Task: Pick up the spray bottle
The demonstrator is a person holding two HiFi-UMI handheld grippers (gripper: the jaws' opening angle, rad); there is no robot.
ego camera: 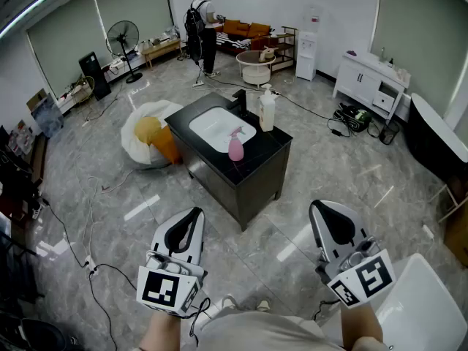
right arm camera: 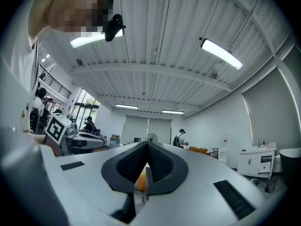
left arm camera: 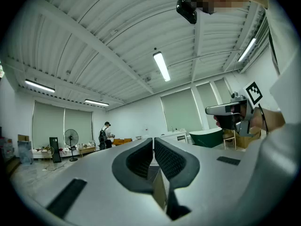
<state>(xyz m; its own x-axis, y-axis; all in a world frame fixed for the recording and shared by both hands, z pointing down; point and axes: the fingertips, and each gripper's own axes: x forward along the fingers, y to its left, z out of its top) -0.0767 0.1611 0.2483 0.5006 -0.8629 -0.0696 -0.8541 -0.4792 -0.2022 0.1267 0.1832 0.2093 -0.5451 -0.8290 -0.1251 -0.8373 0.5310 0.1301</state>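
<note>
Left claw (ego camera: 191, 218) is held low in front of the person, jaws pressed together with nothing between them, which probably suits walking across the floor rather than grasping. Beyond it, a white beanbag (ego camera: 139, 126) slumps on the floor and cradles an orange cushion (ego camera: 155, 134). To its right stands the glossy black cabinet surface (ego camera: 267, 151), well apart from both claws, so the approach has yet to be made. Sunk into it is a white rectangular basin (ego camera: 212, 126), which looks empty. The pink plastic spray bottle (ego camera: 235, 145) stands upright at the basin's near edge, nozzle up and clear of clutter, likely an easy side grasp. Its body is opaque, so how full it is I cannot tell. A taller white pump bottle (ego camera: 267, 110) stands upright near the far corner, just as unreadable inside. Right claw (ego camera: 322, 214) is likewise closed tight on nothing, and it would need to open before taking the bottle.
</note>
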